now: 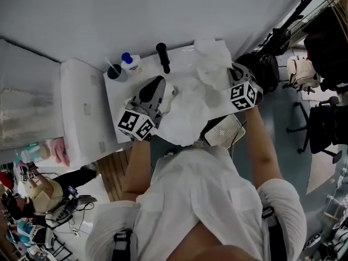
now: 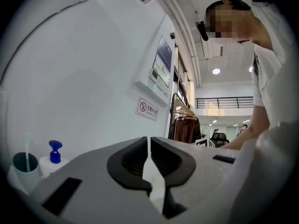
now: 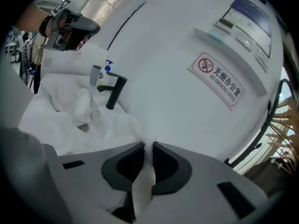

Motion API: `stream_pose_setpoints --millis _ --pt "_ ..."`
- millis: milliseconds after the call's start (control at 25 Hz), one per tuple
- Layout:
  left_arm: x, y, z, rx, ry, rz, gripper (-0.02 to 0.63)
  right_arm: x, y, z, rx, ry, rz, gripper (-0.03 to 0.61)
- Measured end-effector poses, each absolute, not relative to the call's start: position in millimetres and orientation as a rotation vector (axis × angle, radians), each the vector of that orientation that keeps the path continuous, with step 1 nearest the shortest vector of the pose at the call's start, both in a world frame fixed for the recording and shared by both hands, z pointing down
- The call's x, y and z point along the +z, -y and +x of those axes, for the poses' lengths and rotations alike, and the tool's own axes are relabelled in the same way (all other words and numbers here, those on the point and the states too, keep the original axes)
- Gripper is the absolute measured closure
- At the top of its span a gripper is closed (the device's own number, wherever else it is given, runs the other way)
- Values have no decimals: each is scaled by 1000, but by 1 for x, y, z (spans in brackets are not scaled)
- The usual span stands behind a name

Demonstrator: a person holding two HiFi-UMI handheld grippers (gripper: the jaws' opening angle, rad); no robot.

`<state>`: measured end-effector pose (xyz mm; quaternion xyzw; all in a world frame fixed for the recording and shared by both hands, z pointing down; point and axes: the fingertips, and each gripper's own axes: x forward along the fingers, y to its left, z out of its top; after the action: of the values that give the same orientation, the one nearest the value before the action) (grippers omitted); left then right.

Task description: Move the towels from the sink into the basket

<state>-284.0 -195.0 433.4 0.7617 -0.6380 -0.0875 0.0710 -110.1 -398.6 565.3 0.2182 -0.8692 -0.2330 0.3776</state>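
Towel (image 1: 187,110) hangs spread between the two grippers over the front edge of the sink (image 1: 182,54), each one holding a separate part of its edge. That two-point hold probably keeps the cloth open and off the tap (image 1: 163,57) instead of letting it trail in a bunch. The left gripper (image 2: 149,148) has its jaws nearly together with a thin fold of white cloth pinched between them. The right gripper (image 3: 148,150) is likewise clamped on a fold, and its jaws are narrow. In the right gripper view more white cloth (image 3: 70,106) lies crumpled in the sink beside the tap, so the job looks unfinished. The basket (image 1: 224,130) sits lower down, just in front of the sink and below the right gripper — a short carry, by my guess, then a drop.
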Motion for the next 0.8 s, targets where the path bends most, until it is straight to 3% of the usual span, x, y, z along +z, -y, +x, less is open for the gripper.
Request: stream_pose_setpoints --millis 800 --pt "393 142 -242 -343 1636 2546 588 417 268 19 -504 2394 1234 523"
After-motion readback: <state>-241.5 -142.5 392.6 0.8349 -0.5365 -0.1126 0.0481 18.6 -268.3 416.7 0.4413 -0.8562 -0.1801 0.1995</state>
